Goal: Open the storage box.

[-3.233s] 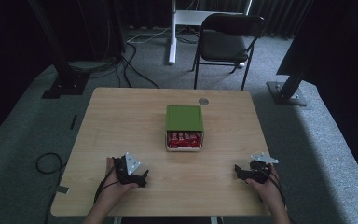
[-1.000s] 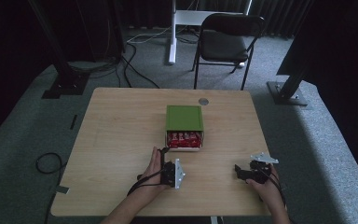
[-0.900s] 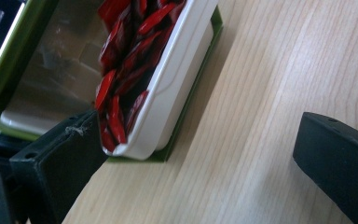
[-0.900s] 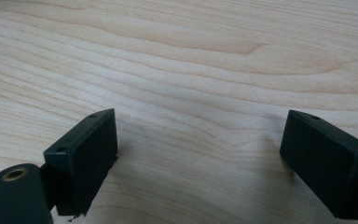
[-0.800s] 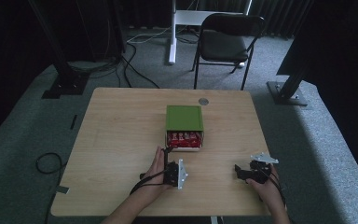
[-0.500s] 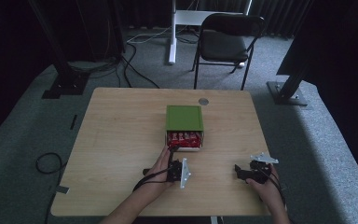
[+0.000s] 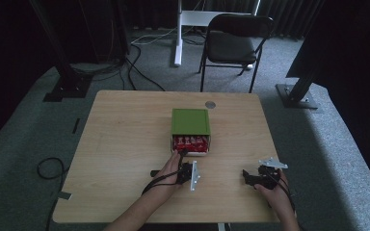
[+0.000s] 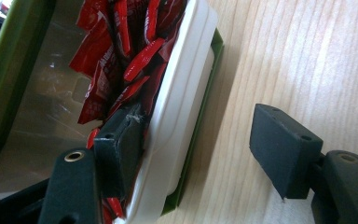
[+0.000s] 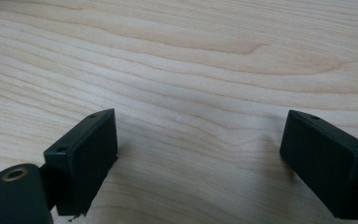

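Observation:
A box with a green lid (image 7: 190, 121) stands mid-table, its near side open on red packets (image 7: 189, 142). My left gripper (image 7: 182, 157) reaches into that side from the front. In the left gripper view its jaws (image 8: 200, 140) straddle the box's white wall (image 8: 177, 107): one pad (image 8: 119, 144) is inside among the red packets (image 8: 116, 51), the other (image 8: 282, 149) hangs over bare table, apart from the box. These jaws have just been closing. My right gripper (image 7: 248, 177) rests open at the front right; between its jaws (image 9: 200, 154) is bare wood.
A small grey round disc (image 7: 210, 104) is set into the wooden table (image 7: 120, 130) behind the box. A black folding chair (image 7: 236, 43) and stand legs are on the floor beyond the far edge. A cable (image 7: 154, 180) trails from the left gripper.
The left hand came from the table's front left to the box's near side and edged into it, its jaws narrowing. The right hand has not moved.

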`<state>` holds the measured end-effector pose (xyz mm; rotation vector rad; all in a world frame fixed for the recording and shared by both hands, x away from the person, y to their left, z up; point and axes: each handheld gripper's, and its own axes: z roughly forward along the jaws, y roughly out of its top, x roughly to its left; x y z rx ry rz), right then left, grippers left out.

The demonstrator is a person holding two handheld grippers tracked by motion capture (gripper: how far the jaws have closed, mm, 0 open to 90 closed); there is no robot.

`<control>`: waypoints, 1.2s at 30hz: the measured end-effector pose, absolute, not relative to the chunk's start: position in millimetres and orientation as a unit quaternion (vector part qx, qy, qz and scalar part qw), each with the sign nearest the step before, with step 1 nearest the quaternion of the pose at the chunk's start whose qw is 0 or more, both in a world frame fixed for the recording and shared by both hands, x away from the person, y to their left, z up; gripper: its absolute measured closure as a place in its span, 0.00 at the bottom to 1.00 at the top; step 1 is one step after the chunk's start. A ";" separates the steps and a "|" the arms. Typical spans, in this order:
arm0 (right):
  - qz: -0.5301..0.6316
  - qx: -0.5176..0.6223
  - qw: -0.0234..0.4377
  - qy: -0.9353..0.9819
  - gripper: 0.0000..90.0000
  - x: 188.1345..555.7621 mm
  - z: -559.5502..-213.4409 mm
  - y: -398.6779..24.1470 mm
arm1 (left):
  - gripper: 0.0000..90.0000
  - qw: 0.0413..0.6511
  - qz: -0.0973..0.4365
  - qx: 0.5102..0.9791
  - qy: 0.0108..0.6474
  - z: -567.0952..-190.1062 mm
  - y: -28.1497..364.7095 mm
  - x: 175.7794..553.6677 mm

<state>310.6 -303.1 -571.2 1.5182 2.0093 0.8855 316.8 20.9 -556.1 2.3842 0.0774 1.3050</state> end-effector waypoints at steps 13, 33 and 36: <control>0.322 0.553 0.234 0.732 0.12 310.5 -571.2 -303.1 | 0.65 0.196 0.522 0.830 0.007 -561.7 21.0 320.0; 0.322 0.553 0.234 0.732 0.12 310.6 -571.2 -303.1 | 0.76 0.170 0.549 0.818 -0.010 -563.8 16.8 317.9; 0.323 0.553 0.234 0.732 0.12 310.6 -571.2 -303.1 | 0.77 0.169 0.549 0.818 -0.011 -564.1 16.4 316.7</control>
